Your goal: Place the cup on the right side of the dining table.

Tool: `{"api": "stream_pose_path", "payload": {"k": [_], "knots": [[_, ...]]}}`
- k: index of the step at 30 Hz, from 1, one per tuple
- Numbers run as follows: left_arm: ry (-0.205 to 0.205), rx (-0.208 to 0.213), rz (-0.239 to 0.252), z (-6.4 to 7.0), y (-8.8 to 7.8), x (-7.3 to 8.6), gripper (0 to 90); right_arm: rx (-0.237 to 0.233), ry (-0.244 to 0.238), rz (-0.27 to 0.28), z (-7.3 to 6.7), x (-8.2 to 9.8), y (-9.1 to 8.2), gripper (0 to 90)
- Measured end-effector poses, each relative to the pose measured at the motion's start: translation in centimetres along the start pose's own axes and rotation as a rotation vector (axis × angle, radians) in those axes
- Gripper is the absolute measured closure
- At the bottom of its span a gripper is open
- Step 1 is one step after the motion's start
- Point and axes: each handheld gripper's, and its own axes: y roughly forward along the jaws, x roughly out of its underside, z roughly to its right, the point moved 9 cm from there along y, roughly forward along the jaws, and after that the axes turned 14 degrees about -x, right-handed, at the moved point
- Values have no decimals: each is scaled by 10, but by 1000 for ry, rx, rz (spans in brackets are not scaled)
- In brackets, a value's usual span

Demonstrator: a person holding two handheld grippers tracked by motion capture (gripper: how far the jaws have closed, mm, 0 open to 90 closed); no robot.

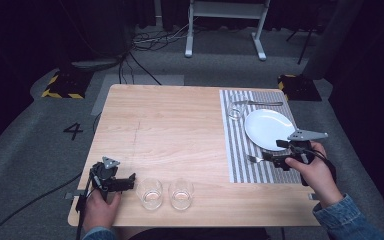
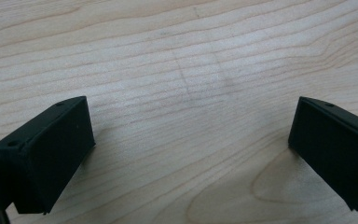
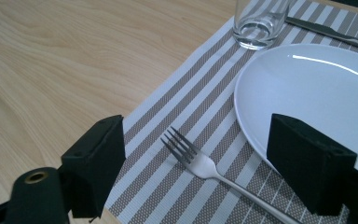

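Note:
A striped placemat [image 1: 237, 150] lies on the right side of the wooden table [image 1: 165, 125]. It carries a white plate [image 1: 269, 127], a glass [image 1: 236, 111], a knife [image 1: 260, 103] and a fork [image 1: 254, 158]. My right gripper [image 1: 269, 158] is open just above the mat. The fork [image 3: 200, 164] lies flat between its jaws, untouched, with the plate [image 3: 317, 84] beside the right jaw. Low over bare wood at the front left, my left gripper [image 1: 130, 181] is open and holds nothing. Two empty glasses [image 1: 151, 193] [image 1: 181, 193] stand just right of it.
The two glasses stand close to the table's front edge. The mat's glass [image 3: 258, 23] and knife [image 3: 326, 29] lie beyond the plate. On the floor behind the table are cables, two yellow-and-black blocks [image 1: 62, 85] and a white frame [image 1: 225, 30].

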Motion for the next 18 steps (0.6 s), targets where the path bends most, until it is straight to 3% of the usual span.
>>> {"api": "stream_pose_path", "payload": {"k": [18], "knots": [[0,0,0,0,0,0,3,20,-11,-40,-12,52,-7,198]]}}
